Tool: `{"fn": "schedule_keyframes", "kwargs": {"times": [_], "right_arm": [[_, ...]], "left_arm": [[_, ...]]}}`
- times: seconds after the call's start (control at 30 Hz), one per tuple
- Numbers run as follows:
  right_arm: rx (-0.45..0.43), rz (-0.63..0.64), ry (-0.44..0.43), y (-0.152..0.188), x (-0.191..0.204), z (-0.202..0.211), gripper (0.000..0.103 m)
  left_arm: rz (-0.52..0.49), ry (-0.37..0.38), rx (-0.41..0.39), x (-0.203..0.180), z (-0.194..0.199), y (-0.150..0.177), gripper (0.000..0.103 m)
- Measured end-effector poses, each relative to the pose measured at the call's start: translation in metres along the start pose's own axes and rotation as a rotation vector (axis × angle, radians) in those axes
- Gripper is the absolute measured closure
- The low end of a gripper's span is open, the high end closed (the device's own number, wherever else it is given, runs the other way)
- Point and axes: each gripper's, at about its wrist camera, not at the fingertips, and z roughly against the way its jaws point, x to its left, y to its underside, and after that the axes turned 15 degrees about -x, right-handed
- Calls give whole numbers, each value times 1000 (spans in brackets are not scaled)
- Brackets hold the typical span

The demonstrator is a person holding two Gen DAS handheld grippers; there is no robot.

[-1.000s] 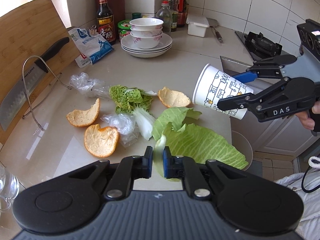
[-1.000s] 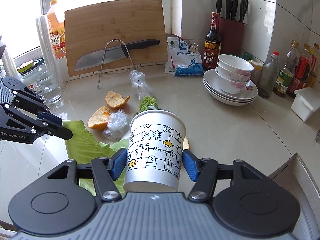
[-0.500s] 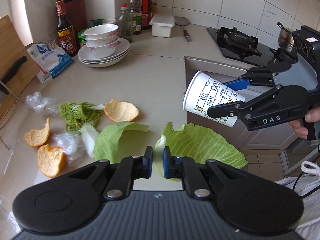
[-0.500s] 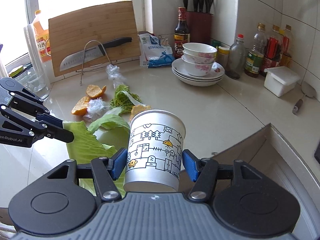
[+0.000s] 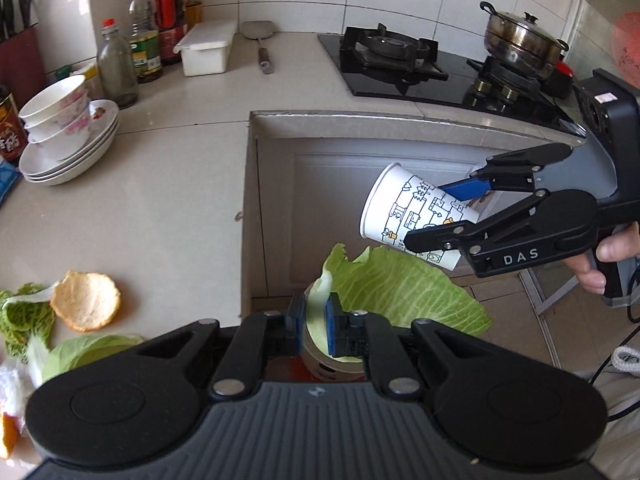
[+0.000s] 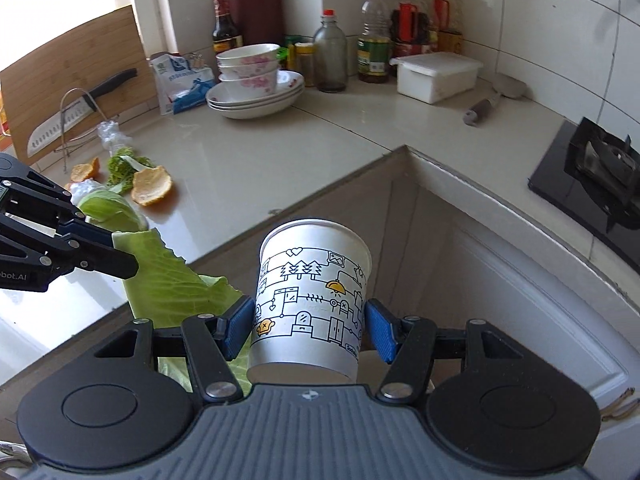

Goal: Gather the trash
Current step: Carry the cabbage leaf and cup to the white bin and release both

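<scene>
My left gripper (image 5: 316, 320) is shut on the stem end of a large green cabbage leaf (image 5: 400, 288), which hangs past the counter edge in front of the cabinet door. Under the leaf shows the rim of a round bin (image 5: 324, 366), mostly hidden. My right gripper (image 5: 428, 216) is shut on a white paper cup (image 5: 412, 216) with line drawings, tilted, to the right of and above the leaf. In the right wrist view the cup (image 6: 312, 292) sits between the blue pads (image 6: 236, 328) of my right gripper (image 6: 310, 328). The left gripper (image 6: 120, 252) holds the leaf (image 6: 168, 280) at the left.
On the counter (image 5: 160, 208) lie an orange peel (image 5: 86, 300), another cabbage leaf (image 5: 80, 354), more greens (image 5: 20, 316) and crumpled plastic. Stacked bowls on plates (image 5: 68, 136), bottles (image 5: 146, 44) and a white box (image 5: 206, 50) stand behind. A stove (image 5: 400, 60) with a pot (image 5: 520, 40) is at the right.
Both grippers have swung right, off the countertop to beyond its edge, carrying the leaf and the cup. The scraps on the counter have slid to the left of both views.
</scene>
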Motion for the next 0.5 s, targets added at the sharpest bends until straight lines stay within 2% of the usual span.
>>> {"fn": "schedule_keyframes", "kwargs": {"times": [0.2, 0.5], "right_arm": [[52, -63, 48, 30, -40, -24, 37], [169, -123, 62, 77, -79, -86, 37]], "left_arm": [[-18, 30, 22, -21, -33, 2, 95], [-8, 15, 59, -28, -61, 11, 95]]}}
